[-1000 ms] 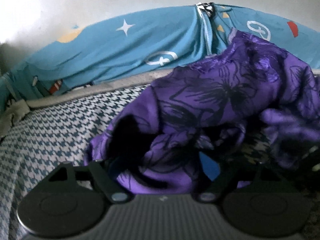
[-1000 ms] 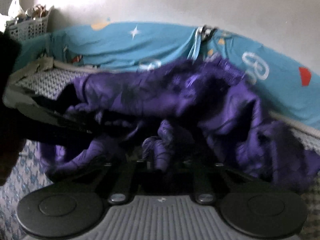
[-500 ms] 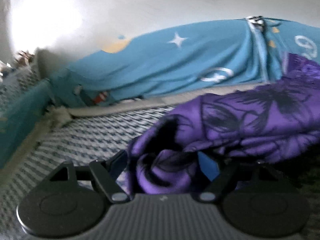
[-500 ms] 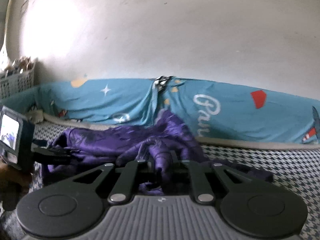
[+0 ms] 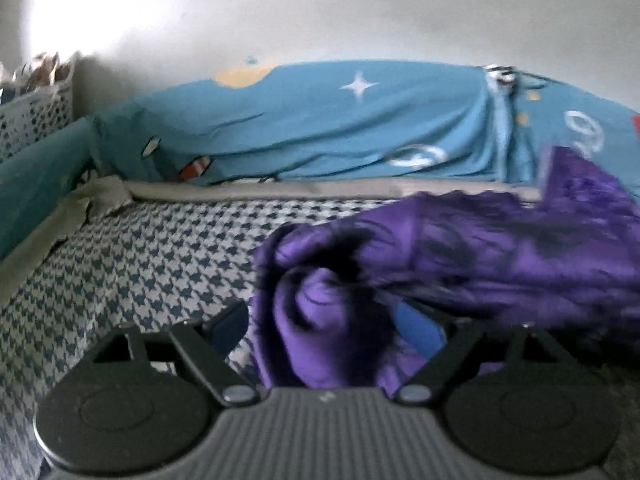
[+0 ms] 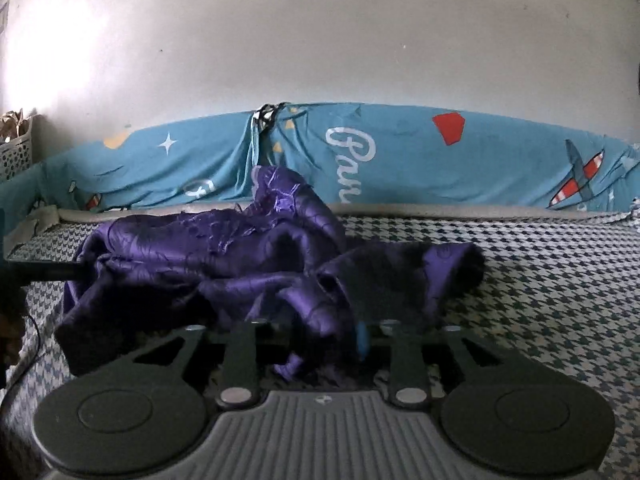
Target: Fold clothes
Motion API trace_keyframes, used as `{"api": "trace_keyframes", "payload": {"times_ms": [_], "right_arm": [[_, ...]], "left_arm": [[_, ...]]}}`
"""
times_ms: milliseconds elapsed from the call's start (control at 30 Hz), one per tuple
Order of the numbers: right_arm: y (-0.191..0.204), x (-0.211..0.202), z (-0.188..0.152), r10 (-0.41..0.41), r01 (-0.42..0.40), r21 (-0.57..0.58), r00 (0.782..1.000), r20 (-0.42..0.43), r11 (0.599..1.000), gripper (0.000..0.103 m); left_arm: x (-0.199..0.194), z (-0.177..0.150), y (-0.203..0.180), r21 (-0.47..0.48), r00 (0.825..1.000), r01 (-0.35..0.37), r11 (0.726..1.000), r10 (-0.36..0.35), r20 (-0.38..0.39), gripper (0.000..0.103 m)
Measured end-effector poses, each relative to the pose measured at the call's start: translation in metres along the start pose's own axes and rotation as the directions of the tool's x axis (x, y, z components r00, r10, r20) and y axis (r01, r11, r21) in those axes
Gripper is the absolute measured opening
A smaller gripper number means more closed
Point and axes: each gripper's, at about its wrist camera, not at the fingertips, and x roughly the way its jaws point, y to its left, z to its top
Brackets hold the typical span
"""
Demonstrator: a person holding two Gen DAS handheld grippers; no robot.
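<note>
A shiny purple garment [image 6: 224, 256] with a dark flower print lies bunched on the houndstooth bed cover [image 6: 560, 280]. My left gripper [image 5: 324, 320] is shut on the purple garment [image 5: 460, 248], and a bunch of it fills the space between its fingers. It also shows in the right wrist view [image 6: 44, 271], holding the cloth's left end. My right gripper [image 6: 320, 336] is shut on a fold at the garment's near edge, with cloth hanging between its fingers. The fingertips of both are hidden by cloth.
A blue printed sheet [image 6: 400, 160] covers the raised edge at the back of the bed, below a white wall [image 6: 320, 40]. A white lattice basket [image 5: 32, 104] stands at the far left. A grey cloth strip [image 5: 80, 208] lies along the left edge.
Both grippers have pulled apart and back, so the garment now stretches out lower and wider over the bed. Both cameras see more wall and bed than before.
</note>
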Motion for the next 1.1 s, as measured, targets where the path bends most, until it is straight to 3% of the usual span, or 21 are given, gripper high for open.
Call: {"api": "trace_keyframes", "payload": {"times_ms": [200, 533, 867, 1100], "right_arm": [[-0.003, -0.018, -0.012, -0.01, 0.01, 0.053, 1.0, 0.009, 0.999, 0.039], [0.009, -0.034, -0.035, 0.004, -0.002, 0.069, 1.0, -0.018, 0.998, 0.043], [0.022, -0.04, -0.049, 0.055, -0.051, 0.062, 0.996, -0.065, 0.997, 0.045], [0.034, -0.038, -0.06, 0.053, -0.049, 0.029, 0.988, -0.143, 0.998, 0.048]], "left_arm": [[-0.034, -0.016, -0.028, 0.112, 0.997, 0.077, 0.991, -0.08, 0.023, 0.088], [-0.06, -0.042, -0.048, 0.144, 0.984, 0.174, 0.974, -0.176, -0.003, 0.088], [-0.077, -0.064, -0.061, 0.15, 0.978, 0.208, 0.967, -0.204, -0.036, 0.088], [-0.086, -0.076, -0.068, 0.153, 0.973, 0.227, 0.962, -0.22, -0.066, 0.088]]}}
